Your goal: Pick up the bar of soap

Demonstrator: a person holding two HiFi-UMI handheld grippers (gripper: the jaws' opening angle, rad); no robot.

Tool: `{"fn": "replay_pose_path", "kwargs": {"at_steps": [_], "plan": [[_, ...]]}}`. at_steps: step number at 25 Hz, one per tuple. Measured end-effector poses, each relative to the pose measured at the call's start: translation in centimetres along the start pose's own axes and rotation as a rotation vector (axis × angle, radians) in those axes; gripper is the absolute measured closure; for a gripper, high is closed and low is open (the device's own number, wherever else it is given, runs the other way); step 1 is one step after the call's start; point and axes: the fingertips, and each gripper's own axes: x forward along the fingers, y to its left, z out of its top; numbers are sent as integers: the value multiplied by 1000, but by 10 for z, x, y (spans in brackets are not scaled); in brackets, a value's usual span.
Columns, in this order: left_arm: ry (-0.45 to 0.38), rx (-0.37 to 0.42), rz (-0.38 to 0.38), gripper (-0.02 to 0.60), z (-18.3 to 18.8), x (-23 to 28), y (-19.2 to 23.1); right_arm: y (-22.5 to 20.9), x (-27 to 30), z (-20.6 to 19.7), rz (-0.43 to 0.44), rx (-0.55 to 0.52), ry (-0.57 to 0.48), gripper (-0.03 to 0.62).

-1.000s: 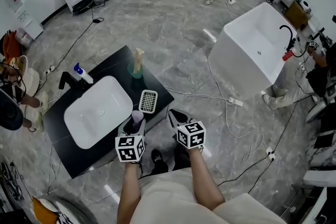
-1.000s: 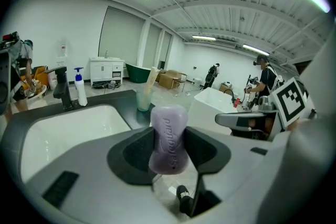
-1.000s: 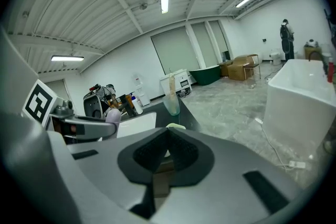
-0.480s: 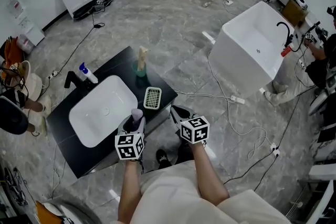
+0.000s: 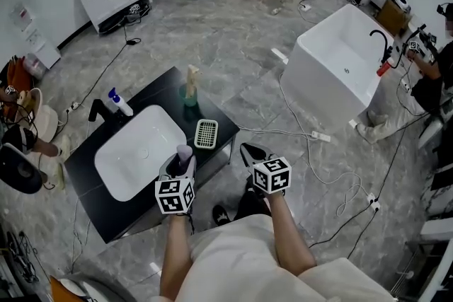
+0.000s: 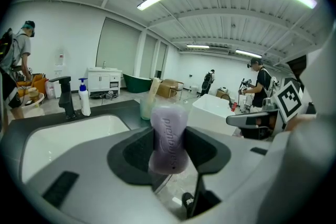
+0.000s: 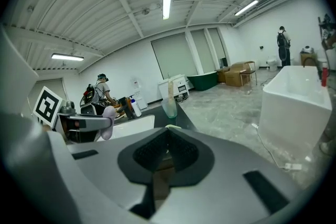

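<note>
Left tongs (image 5: pixel 182 160) pointing forward, clamping soap (image 6: pixel 168 136) | right tongs (image 7: pixel 167 139) closed, empty

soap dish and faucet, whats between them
The sink basin lies between soap dish and faucet, shown in the head view.

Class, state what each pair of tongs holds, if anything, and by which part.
The left tongs pinch the purple bar of soap by its long side edges, near mid-length. The right tongs are shut and empty.
</note>
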Motion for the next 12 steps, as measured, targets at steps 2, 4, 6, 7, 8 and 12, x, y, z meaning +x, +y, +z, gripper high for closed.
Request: {"fn": "replay_pose_path", "kwargs": {"at_steps": [2,4,6,7,8,12], "plan": [[-8,-7,-2,393,2,-2,-2,-6,-5,4,-11,-3,-4,588],[-16,-13,-4,393,5,-3,-4,-12,-8,7,-22,0,-10,588],[-23,-9,-6,393,9,-2,-6,-15,-10,11,-28,-1,-15,588],[-26,-7,-8,393,11,-1,-7,-16,-10,13,-29,-4,-15,588],[-28,-6,-11,393,12,0,-7,-17,-9,14,-29,-8,-15,588],[-27,-2,-25,393,12,4,-13,-15,-8,14,-28,-20,-10,588]]}}
